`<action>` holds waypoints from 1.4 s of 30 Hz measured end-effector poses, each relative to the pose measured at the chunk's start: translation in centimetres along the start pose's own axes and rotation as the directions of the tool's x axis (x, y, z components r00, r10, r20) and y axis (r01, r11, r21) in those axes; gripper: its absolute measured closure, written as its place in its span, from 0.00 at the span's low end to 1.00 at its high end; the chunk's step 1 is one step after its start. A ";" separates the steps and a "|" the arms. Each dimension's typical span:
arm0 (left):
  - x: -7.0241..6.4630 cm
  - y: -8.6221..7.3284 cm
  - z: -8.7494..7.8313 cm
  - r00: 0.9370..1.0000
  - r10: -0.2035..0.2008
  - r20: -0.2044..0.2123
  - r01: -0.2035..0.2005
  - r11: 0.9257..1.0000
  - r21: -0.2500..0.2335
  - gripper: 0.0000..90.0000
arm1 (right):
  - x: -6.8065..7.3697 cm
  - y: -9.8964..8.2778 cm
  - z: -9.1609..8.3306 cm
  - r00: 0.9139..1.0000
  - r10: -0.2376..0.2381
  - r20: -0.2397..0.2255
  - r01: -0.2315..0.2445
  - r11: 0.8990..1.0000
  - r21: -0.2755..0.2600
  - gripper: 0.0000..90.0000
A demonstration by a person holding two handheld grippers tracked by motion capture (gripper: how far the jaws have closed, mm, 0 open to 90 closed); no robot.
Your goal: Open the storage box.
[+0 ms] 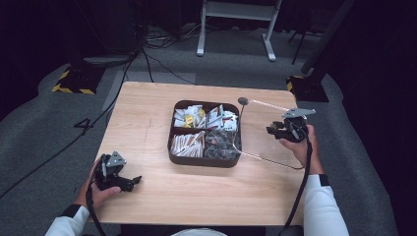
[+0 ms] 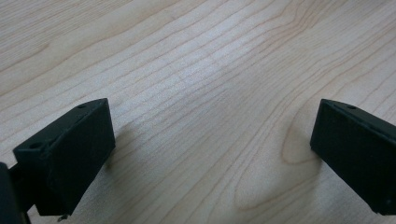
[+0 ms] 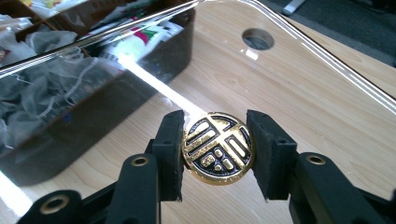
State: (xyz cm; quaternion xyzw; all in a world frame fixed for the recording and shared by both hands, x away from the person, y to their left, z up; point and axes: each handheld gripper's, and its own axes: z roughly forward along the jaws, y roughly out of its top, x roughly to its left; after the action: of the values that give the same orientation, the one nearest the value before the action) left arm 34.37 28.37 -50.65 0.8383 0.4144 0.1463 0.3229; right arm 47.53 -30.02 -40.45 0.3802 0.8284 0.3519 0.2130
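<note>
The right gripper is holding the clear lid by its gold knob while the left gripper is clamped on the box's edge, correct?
Not quite. The right gripper does grip the clear lid by its gold knob, but the left gripper is not on the box. The left gripper view shows its jaws spread wide over bare table, holding nothing.
</note>
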 end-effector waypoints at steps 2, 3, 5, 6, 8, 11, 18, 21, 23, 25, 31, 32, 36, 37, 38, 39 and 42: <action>0.0 0.0 0.0 1.000 0.000 0.000 0.000 1.000 0.000 0.00 | -0.5 -0.4 -0.2 1.000 0.010 0.007 -0.010 1.000 0.001 0.66; 0.0 0.0 0.0 1.000 0.000 0.000 0.000 1.000 0.000 0.00 | -0.7 -0.6 -0.3 1.000 0.016 0.008 -0.016 1.000 0.000 0.65; 0.0 0.0 0.0 1.000 0.000 0.000 0.000 1.000 0.000 0.00 | -1.0 -1.0 -0.4 1.000 0.019 0.011 -0.019 1.000 0.004 0.66; 0.0 0.0 0.0 1.000 0.000 0.000 0.000 1.000 0.000 0.00 | -1.1 -1.1 -0.5 1.000 0.022 0.012 -0.022 1.000 0.006 0.66; 0.0 0.0 0.0 1.000 0.000 0.000 0.000 1.000 0.000 0.00 | -1.4 -1.5 -0.5 1.000 0.016 0.014 -0.016 1.000 0.014 0.66; 0.0 0.0 0.0 1.000 0.000 0.000 0.000 1.000 0.000 0.00 | -1.8 -2.0 -0.5 1.000 0.021 0.016 -0.021 1.000 0.023 0.65; 0.0 0.0 0.0 1.000 0.000 0.002 0.000 1.000 0.000 0.00 | -2.7 -3.0 -0.4 0.999 0.041 0.006 -0.041 0.999 0.032 0.66; 0.0 0.0 0.0 1.000 0.001 0.001 -0.001 1.000 0.000 0.00 | -2.8 -3.3 0.0 0.999 0.031 0.005 -0.031 0.998 0.050 0.65; 0.0 0.0 0.0 1.000 0.000 0.002 0.000 1.000 0.000 0.00 | -2.8 -3.4 0.0 1.000 0.030 0.006 -0.030 0.998 0.055 0.65; 0.0 0.0 0.0 1.000 0.002 0.000 -0.002 1.000 0.000 0.00 | -3.0 -3.6 0.3 0.999 0.036 0.005 -0.037 0.997 0.062 0.66; 0.0 0.0 0.0 1.000 0.001 0.002 -0.001 1.000 0.000 0.00 | -3.5 -4.6 1.4 0.999 0.036 0.005 -0.036 0.995 0.093 0.65; 0.0 0.0 0.0 1.000 0.004 0.001 -0.004 1.000 0.001 0.00 | -3.5 -4.8 1.8 0.999 0.034 0.005 -0.034 0.993 0.111 0.65; 0.0 0.0 0.0 1.000 0.001 0.002 -0.001 1.000 0.000 0.00 | -3.5 -5.2 2.6 1.000 0.022 0.002 -0.022 0.990 0.137 0.65; 0.0 0.0 0.0 1.000 0.004 0.002 -0.004 1.000 0.001 0.00 | -3.5 -5.3 2.8 1.000 0.019 0.000 -0.019 0.990 0.142 0.65; 0.0 0.0 0.0 1.000 0.004 0.002 -0.004 1.000 0.001 0.00 | -3.5 -5.4 2.9 1.000 0.019 -0.001 -0.019 0.989 0.146 0.65; 0.0 0.0 0.0 1.000 0.000 0.002 0.000 1.000 0.000 0.00 | -3.5 -5.4 3.1 1.000 0.022 -0.001 -0.022 0.988 0.152 0.65; 0.0 0.0 0.0 1.000 0.003 0.002 -0.004 1.000 0.001 0.00 | -3.4 -5.6 3.6 1.000 0.018 0.002 -0.018 0.986 0.164 0.65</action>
State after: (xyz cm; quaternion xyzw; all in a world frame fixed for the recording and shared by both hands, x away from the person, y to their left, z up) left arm 34.40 28.38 -50.64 0.8392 0.4127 0.1460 0.3227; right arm 49.16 -33.79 -46.74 0.4037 0.8511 0.2845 0.1781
